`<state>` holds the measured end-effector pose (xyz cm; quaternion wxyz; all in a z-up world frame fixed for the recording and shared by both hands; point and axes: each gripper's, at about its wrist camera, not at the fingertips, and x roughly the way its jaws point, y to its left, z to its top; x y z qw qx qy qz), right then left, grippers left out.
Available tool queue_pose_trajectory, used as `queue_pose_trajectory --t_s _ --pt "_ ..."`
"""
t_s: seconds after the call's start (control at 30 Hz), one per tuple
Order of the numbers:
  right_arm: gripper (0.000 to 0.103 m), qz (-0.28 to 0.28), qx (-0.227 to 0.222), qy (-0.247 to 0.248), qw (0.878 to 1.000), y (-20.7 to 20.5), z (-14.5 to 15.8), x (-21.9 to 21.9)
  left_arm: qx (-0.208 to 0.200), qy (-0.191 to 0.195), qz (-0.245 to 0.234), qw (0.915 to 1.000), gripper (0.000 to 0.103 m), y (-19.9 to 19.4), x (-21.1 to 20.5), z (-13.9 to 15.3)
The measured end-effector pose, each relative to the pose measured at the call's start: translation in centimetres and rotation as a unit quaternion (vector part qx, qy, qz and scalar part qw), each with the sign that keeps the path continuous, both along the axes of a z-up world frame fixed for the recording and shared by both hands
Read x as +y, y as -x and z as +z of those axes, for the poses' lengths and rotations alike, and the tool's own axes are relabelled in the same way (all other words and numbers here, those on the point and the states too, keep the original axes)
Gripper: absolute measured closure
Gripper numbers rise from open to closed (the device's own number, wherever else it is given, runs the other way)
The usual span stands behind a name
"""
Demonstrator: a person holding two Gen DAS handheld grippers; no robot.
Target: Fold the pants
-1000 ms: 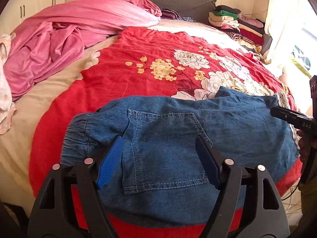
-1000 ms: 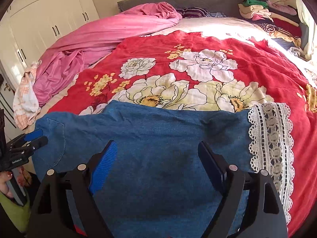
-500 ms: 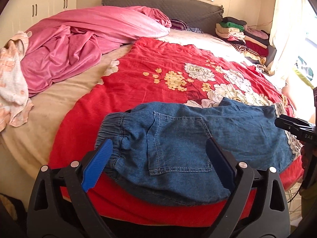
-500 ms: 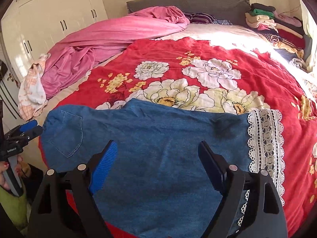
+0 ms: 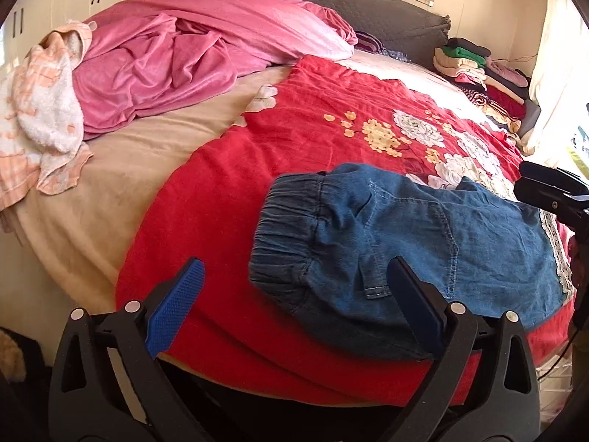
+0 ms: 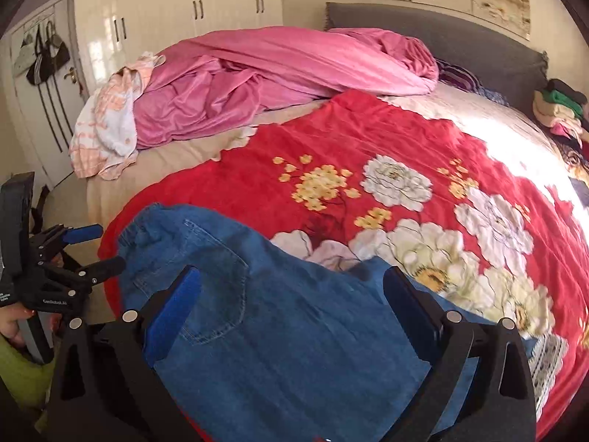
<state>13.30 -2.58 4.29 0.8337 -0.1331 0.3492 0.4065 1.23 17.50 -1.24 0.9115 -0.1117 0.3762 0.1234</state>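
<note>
Blue denim pants (image 5: 423, 243) lie flat on the red flowered blanket (image 5: 313, 121) near the bed's front edge, elastic waistband to the left, white lace hem (image 5: 556, 246) to the right. They also show in the right wrist view (image 6: 294, 331). My left gripper (image 5: 294, 305) is open and empty, hovering in front of the waistband. My right gripper (image 6: 291, 309) is open and empty above the middle of the pants. Each gripper shows at the edge of the other's view: the right one (image 5: 548, 188), the left one (image 6: 81, 250).
A pink blanket (image 5: 176, 55) and a peach towel (image 5: 40, 110) are heaped at the back left of the bed. A stack of folded clothes (image 5: 478, 70) sits at the back right by the grey headboard (image 5: 368, 7). White wardrobes (image 6: 165, 18) stand at the left.
Both grippers have pulled back and swung left. The left one, earlier over the back pocket, now sits off the waistband end. The pants lie still.
</note>
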Motion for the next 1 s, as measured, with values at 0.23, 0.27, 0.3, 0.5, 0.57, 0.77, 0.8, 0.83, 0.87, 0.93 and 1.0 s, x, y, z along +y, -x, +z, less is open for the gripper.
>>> queue_pose_trajectory --t_s 0.23,0.27,0.3,0.5,0.57,0.77,0.8,0.83,0.87,0.93,1.0 --pt "0.005 0.085 0.011 0.037 0.996 -0.7 -1.0 6.7 0.020 0.024 0.012 0.9994 0.010 0.1 1.7 -2.2" --pt "0.005 0.097 0.017 0.041 0.994 -0.8 -1.2 7.5 0.025 0.030 0.012 0.9992 0.010 0.0 2.0 -2.7" --pt "0.005 0.107 0.022 0.044 0.993 -1.0 -1.5 8.3 0.027 0.036 0.013 0.9989 0.010 -0.1 2.2 -3.1" --pt "0.005 0.163 0.056 0.060 0.983 -1.3 -2.8 12.2 0.028 0.067 0.008 0.9973 0.014 -0.4 2.6 -4.6" --pt "0.005 0.184 0.062 0.063 0.979 -1.1 -3.1 13.2 0.027 0.069 0.004 0.9972 0.018 -0.5 2.6 -4.7" --pt "0.006 0.252 0.078 0.075 0.962 -0.4 -3.9 16.7 0.025 0.079 -0.002 0.9966 0.024 -0.6 2.5 -4.9" --pt "0.006 0.266 0.084 0.079 0.957 -0.2 -4.2 17.3 0.025 0.080 -0.002 0.9965 0.024 -0.6 2.5 -4.9" --pt "0.006 0.281 0.090 0.083 0.952 0.0 -4.6 17.9 0.025 0.081 -0.002 0.9964 0.024 -0.6 2.5 -4.9" --pt "0.011 0.289 0.095 0.089 0.948 0.1 -5.1 18.4 0.025 0.081 -0.002 0.9964 0.024 -0.6 2.5 -4.9" --pt "0.044 0.308 0.121 0.099 0.938 0.2 -6.3 19.1 0.026 0.081 0.000 0.9964 0.024 -0.7 2.5 -4.9" --pt "0.050 0.311 0.121 0.091 0.938 0.1 -6.7 19.0 0.028 0.082 0.002 0.9962 0.024 -0.7 2.5 -4.9"
